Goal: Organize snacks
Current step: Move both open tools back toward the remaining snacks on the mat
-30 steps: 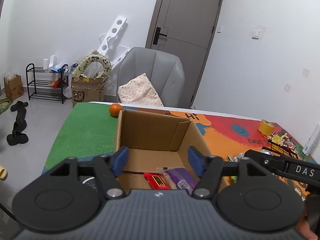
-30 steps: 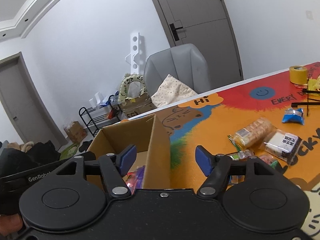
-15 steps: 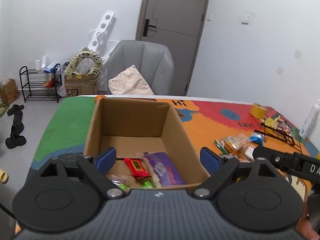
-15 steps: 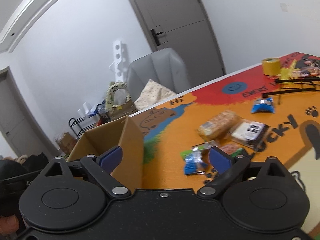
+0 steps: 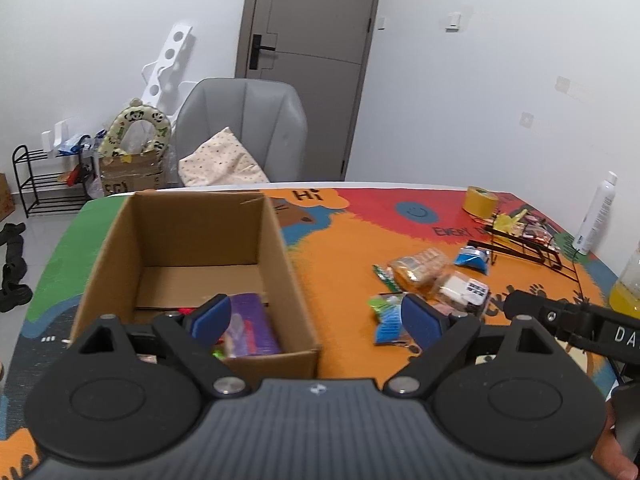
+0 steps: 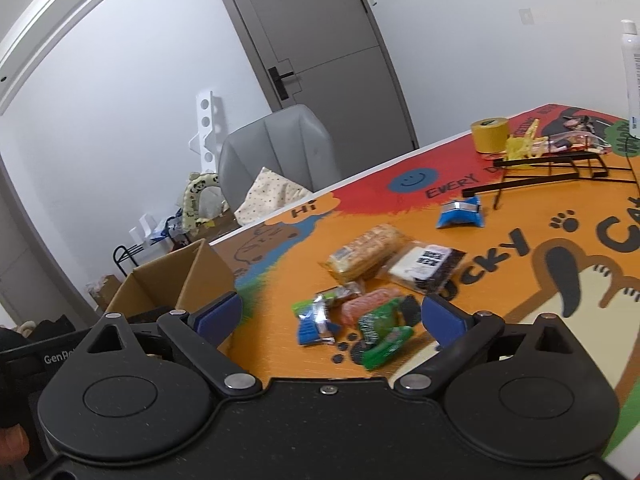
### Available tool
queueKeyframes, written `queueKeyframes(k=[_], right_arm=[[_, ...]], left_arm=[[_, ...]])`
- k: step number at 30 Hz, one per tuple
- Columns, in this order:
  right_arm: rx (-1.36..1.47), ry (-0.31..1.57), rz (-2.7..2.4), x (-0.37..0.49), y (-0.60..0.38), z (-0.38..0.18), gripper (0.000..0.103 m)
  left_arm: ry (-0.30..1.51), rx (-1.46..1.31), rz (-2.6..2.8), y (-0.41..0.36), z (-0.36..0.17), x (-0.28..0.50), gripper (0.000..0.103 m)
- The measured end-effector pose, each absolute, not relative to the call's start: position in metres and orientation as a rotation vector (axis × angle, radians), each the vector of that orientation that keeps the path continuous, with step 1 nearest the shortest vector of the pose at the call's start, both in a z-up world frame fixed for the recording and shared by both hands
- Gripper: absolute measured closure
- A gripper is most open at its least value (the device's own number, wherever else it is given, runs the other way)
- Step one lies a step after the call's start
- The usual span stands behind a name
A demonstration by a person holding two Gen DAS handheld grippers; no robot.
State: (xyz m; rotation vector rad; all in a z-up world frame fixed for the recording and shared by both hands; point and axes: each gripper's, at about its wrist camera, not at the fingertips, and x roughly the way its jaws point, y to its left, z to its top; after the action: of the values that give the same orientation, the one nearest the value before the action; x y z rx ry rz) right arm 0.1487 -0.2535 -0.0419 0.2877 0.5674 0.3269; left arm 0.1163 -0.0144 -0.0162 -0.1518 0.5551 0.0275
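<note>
Both grippers are held above a table covered by a colourful mat (image 5: 344,264). The left gripper (image 5: 316,320) is seen with its blue-padded fingers spread wide and nothing between them; the near right corner of an open cardboard box (image 5: 298,292) lies below it. Inside the box a purple packet (image 5: 250,326) is lying on the floor against the near wall, with other wrappers partly hidden beside it. The right gripper (image 6: 330,316) is likewise spread wide and empty, hanging over a loose heap of snacks (image 6: 360,316) on the orange part of the mat, to the right of the box (image 6: 172,280). In that heap a green packet (image 6: 384,336), a blue-and-silver packet (image 6: 316,326) and a pink one are touching; a pack of biscuits (image 6: 368,254) and a black-and-white wrapped snack (image 6: 428,266) are lying just beyond, and a small blue pouch (image 6: 460,214) is set apart near a black wire rack (image 6: 560,168) and a roll of yellow tape (image 6: 490,134).
</note>
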Motion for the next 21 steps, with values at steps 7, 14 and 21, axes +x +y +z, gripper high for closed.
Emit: queueKeyframes(k=[7,14,21], right_arm=[[0.296,0.563,0.296,0.150,-0.279,-0.045,0.001],[0.312,0.566,0.263,0.155,-0.306,-0.054,0.001],[0.364,0.588,0.220,0.165,-0.333,-0.069,0.000]], left_arm=[[0.552,-0.150,0.014,-0.036,-0.018,0.121,0.012],[0.552,-0.134,-0.011,-0.059,-0.020,0.131,0.012],[0.561,-0.109,-0.035,-0.083,-0.026,0.143,0.012]])
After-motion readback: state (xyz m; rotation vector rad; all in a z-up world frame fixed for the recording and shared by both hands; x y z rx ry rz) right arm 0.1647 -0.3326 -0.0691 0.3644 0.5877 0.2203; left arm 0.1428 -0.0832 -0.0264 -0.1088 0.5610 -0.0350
